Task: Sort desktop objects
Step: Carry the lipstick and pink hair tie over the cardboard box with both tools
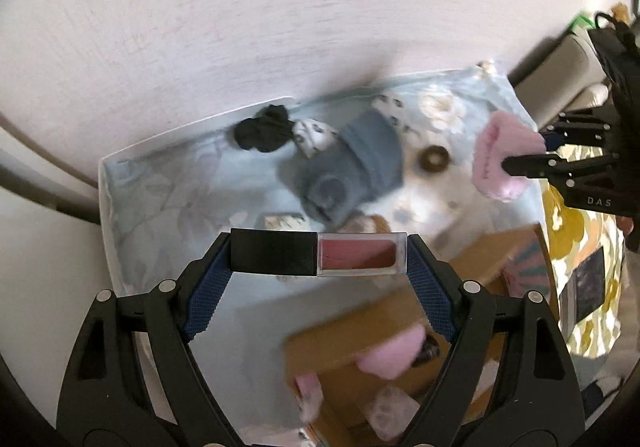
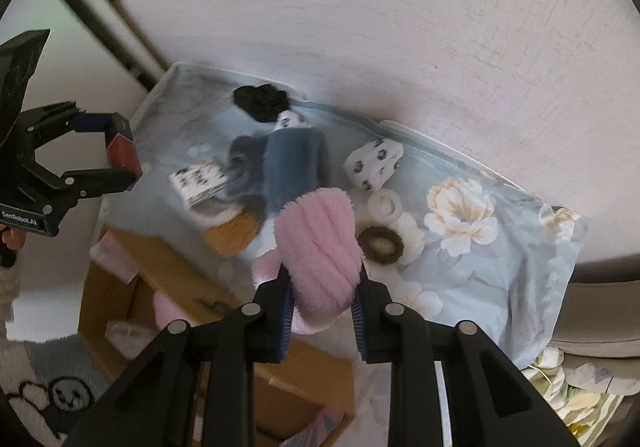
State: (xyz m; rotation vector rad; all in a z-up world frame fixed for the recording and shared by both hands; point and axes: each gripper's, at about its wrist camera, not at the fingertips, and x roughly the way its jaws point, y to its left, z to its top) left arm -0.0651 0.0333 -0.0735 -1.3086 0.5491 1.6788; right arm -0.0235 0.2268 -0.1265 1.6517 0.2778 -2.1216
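Lip gloss tube [image 1: 320, 253] spans left claw [image 1: 319, 255], pinched end to end, lifted above floral-cloth surface [image 2: 500, 247], likely bound for cardboard box [image 2: 168, 271] below. Blue sock [image 2: 288, 171] and brown hair tie [image 2: 380, 243] lie unsorted mid-cloth. Right claw [image 2: 322, 307] squeezes pink fuzzy sock [image 2: 320, 247], narrowly parted, held clear of clutter.

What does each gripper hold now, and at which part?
The left gripper holds a lip gloss tube by its two ends. The right gripper holds a pink fuzzy sock at its near end.
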